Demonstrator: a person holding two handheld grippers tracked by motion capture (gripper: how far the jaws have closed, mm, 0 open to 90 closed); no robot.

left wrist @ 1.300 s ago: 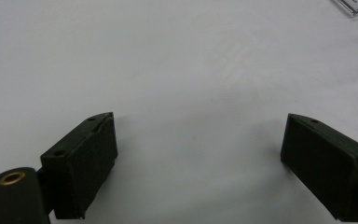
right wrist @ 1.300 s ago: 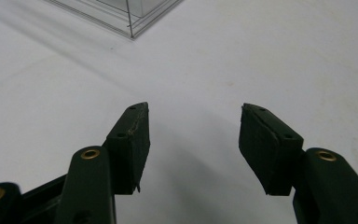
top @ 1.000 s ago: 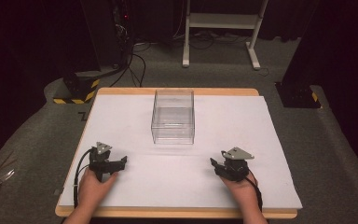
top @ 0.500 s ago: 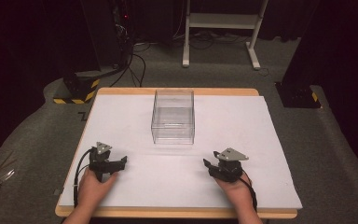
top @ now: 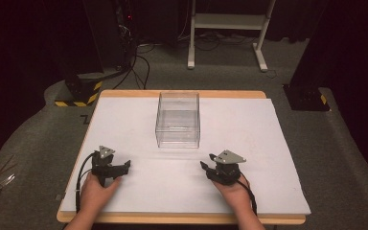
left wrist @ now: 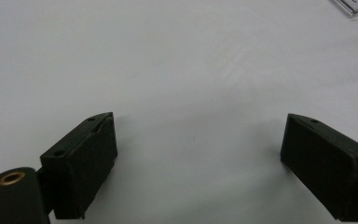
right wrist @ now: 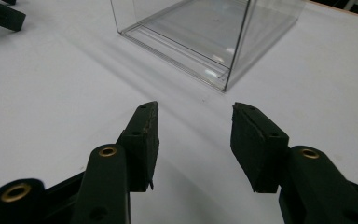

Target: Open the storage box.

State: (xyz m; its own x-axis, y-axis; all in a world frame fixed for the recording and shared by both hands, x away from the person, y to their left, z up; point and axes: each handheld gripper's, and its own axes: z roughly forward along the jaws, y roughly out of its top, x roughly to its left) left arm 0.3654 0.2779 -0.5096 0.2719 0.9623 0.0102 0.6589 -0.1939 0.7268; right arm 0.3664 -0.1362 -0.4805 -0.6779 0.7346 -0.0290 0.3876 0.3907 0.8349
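Black and matte, the right tool [top: 205, 166] rests low over the white sheet [top: 139, 115] at the near right part of the desk [top: 182, 219], held by a hand [top: 234, 191] that comes in from the bottom edge. Its jaws have just been closing, yet they stand well apart and nothing is between them; in the right gripper view the right tool [right wrist: 193, 135] shows bare white sheet in its gap and points at a near corner of the box. On the near left side, the left tool [top: 124, 164] lies on the sheet under the other hand [top: 96, 190], with a black cable [top: 80, 175] that loops beside it. In the left gripper view the left tool [left wrist: 198, 149] has its jaws spread wide and it holds nothing. Farther away, near the middle of the desk and between the two tools, stands the clear plastic box [top: 178, 120]. It is upright, open at the top, with straight transparent walls and a flat bottom, and nothing is seen inside; the white sheet shows through it. In the right gripper view the clear plastic box [right wrist: 205, 32] has thin shining edges and small bright reflections at its near corner. It is well apart from both tools, and neither touches it.
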